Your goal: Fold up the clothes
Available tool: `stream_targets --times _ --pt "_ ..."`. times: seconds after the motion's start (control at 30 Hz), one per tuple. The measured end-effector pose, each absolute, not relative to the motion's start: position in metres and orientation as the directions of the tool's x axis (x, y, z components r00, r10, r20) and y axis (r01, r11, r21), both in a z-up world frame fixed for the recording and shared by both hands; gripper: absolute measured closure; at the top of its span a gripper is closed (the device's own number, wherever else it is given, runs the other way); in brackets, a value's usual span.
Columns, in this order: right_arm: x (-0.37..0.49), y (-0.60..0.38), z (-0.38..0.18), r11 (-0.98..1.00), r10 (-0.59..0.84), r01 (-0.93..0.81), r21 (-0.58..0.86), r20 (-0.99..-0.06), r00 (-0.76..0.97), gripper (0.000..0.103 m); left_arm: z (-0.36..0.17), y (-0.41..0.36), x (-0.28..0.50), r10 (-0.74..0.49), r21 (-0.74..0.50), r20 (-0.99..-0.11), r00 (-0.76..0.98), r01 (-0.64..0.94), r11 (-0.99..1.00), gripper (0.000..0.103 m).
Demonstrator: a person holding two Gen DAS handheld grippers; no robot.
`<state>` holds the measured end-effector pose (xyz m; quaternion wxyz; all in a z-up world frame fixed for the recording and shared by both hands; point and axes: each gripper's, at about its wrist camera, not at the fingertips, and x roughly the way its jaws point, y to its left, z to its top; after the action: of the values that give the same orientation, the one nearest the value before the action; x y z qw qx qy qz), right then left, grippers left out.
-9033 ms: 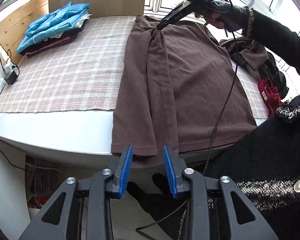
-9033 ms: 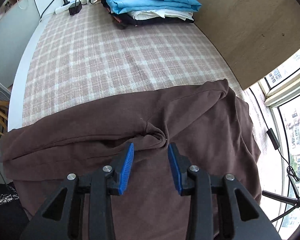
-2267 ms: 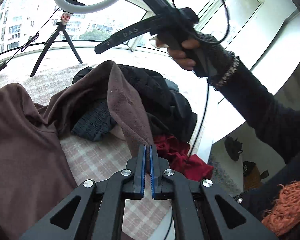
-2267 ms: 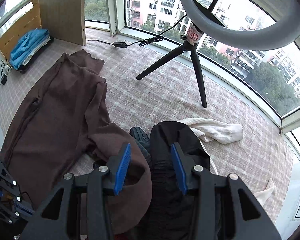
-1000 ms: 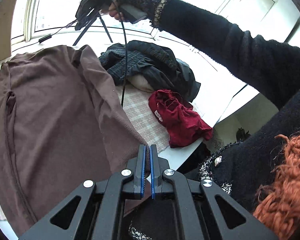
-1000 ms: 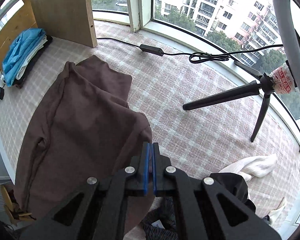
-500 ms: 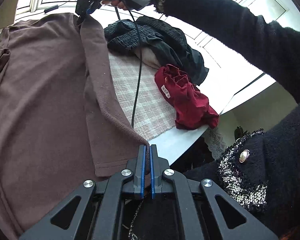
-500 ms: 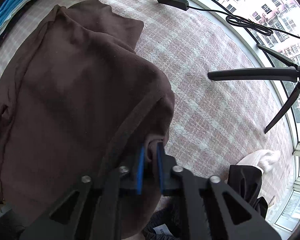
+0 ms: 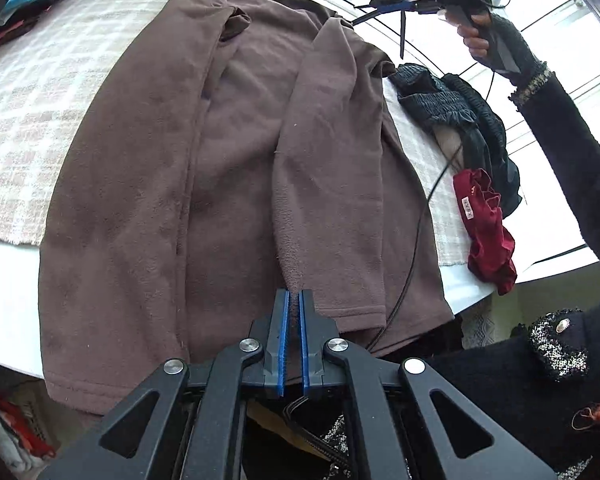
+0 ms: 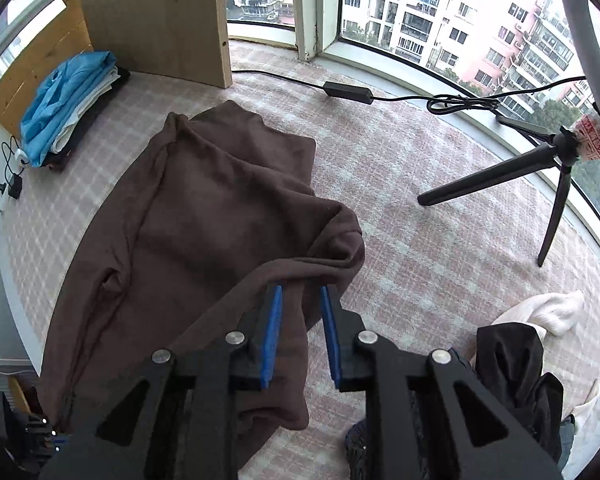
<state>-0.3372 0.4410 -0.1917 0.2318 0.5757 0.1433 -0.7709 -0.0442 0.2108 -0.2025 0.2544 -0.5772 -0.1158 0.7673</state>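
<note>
A brown fleece garment lies lengthwise on the checked tablecloth, with both long sides folded in over the middle. My left gripper is shut on the near end of the right folded-over flap, at the hem by the table's front edge. My right gripper is open just above the garment's far folded corner; it also shows in the left wrist view, raised above the garment's far end.
A stack of folded blue and dark clothes sits at the far left by a wooden board. Unfolded dark clothes and a red garment lie to the right. A ring-light tripod and cable stand by the window.
My left gripper carried the right edge across onto the garment's middle. My right gripper opened and let go of the far corner, then lifted.
</note>
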Motion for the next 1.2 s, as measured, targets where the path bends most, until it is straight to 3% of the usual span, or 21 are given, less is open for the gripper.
stream_targets --times 0.07,0.27,0.4,0.57,0.6,0.67,0.83,0.87,0.93,1.0,1.13,1.2 --pt "-0.301 0.455 -0.191 -0.838 -0.186 0.544 0.024 -0.952 -0.244 0.078 -0.2 0.212 -0.047 0.545 -0.489 -0.813 -0.204 -0.269 -0.83 0.1" --pt "-0.254 0.481 -0.266 -0.827 -0.065 0.561 -0.048 -0.981 -0.18 0.077 -0.193 0.2 -0.051 0.583 -0.528 -0.789 -0.193 -0.271 -0.805 0.1" --pt "-0.267 0.482 -0.279 -0.856 -0.191 0.51 0.085 -0.969 -0.158 0.071 -0.182 0.189 -0.053 0.596 -0.545 -0.777 -0.203 -0.258 -0.798 0.1" --pt "-0.292 0.475 -0.281 -0.876 -0.223 0.469 0.116 -0.958 -0.18 0.067 -0.169 0.181 -0.055 0.586 -0.532 -0.78 -0.219 -0.261 -0.806 0.1" --pt "-0.294 0.476 -0.281 -0.875 -0.206 0.473 0.102 -0.963 -0.172 0.068 -0.169 0.183 -0.054 0.593 -0.54 -0.775 -0.216 -0.262 -0.8 0.1" --pt "-0.298 0.48 -0.281 -0.872 -0.17 0.483 0.076 -0.973 -0.155 0.087 -0.168 0.185 -0.053 0.616 -0.563 -0.76 -0.207 -0.263 -0.784 0.1" --pt "-0.305 0.491 -0.27 -0.838 -0.117 0.546 0.007 -0.979 -0.167 0.089 -0.176 0.199 -0.046 0.659 -0.605 -0.735 -0.161 -0.283 -0.744 0.099" --pt "-0.306 0.488 -0.275 -0.824 -0.088 0.566 -0.027 -0.981 -0.175 0.086 -0.183 0.203 -0.045 0.638 -0.585 -0.755 -0.148 -0.288 -0.759 0.099" --pt "-0.304 0.48 -0.289 -0.786 0.054 0.591 -0.179 -0.974 -0.222 0.058 -0.196 0.202 -0.046 0.615 -0.571 -0.779 -0.123 -0.268 -0.776 0.1" --pt "-0.298 0.481 -0.286 -0.789 0.089 0.572 -0.227 -0.962 -0.259 0.055 -0.202 0.196 -0.048 0.608 -0.57 -0.785 -0.117 -0.248 -0.783 0.1" --pt "-0.275 0.503 -0.246 -0.868 0.027 0.458 -0.192 -0.939 -0.343 0.053 -0.196 0.184 -0.051 0.527 -0.478 -0.83 -0.183 -0.253 -0.841 0.098" --pt "-0.264 0.507 -0.234 -0.902 -0.092 0.429 -0.053 -0.946 -0.311 0.053 -0.19 0.179 -0.052 0.466 -0.409 -0.857 -0.22 -0.26 -0.875 0.098"
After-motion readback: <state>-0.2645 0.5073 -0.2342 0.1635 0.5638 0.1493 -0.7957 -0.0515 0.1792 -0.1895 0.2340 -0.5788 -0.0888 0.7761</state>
